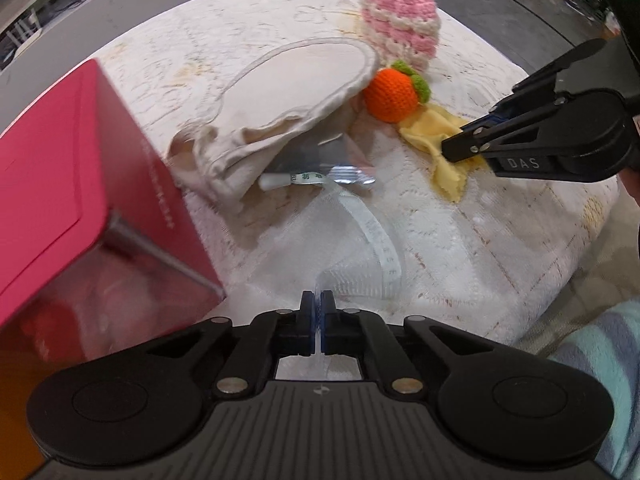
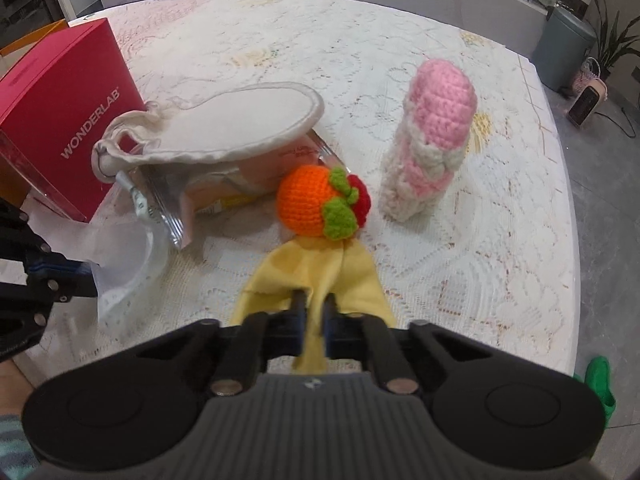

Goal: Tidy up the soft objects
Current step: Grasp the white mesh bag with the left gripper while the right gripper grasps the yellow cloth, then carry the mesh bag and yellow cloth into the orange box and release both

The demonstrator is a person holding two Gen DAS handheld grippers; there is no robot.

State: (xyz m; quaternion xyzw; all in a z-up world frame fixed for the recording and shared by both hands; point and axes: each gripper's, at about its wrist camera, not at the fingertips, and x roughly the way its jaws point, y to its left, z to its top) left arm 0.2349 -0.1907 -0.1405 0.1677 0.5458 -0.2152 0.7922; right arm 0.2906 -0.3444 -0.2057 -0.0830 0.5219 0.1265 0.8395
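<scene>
Left wrist view: the left gripper [image 1: 319, 300] points down at the lace-covered bench [image 1: 480, 240], its jaws clenched on the near edge of a clear bag [image 1: 360, 256] that lies flat and runs up toward a cream pouch [image 1: 288, 92]. The pouch is slumped over a silvery packet [image 1: 316, 160]. A red box [image 1: 80, 184] crowds the left side, its corner just beside the pouch and near the bag, so little room is left there. Beyond the pouch's right edge sits an orange knit ball [image 1: 390, 94], touching a yellow cloth [image 1: 436, 136]; a pink knit piece [image 1: 400, 20] stands behind the ball, near the bench's far edge. The right gripper [image 1: 460, 148] comes in from the right, jaws clamped on the cloth. The bench is open in the lower right, out to its rounded edge. A striped sleeve [image 1: 604, 364] shows at the right border.

Right wrist view: the right gripper [image 2: 316, 304] has its jaws shut on the near edge of the yellow cloth [image 2: 316, 268], which spreads forward to the orange ball [image 2: 304, 200]; the ball rests on the cloth's far end. The pink knit piece [image 2: 432, 136] stands upright to the right, apart from the ball. The pouch [image 2: 240, 124] lies left of the ball, against the red box [image 2: 68, 120]. The clear bag [image 2: 128, 264] lies at the left, its edge in the left gripper [image 2: 86, 276]. The bench [image 2: 480, 260] is bare to the right and behind, up to its curved edge.
</scene>
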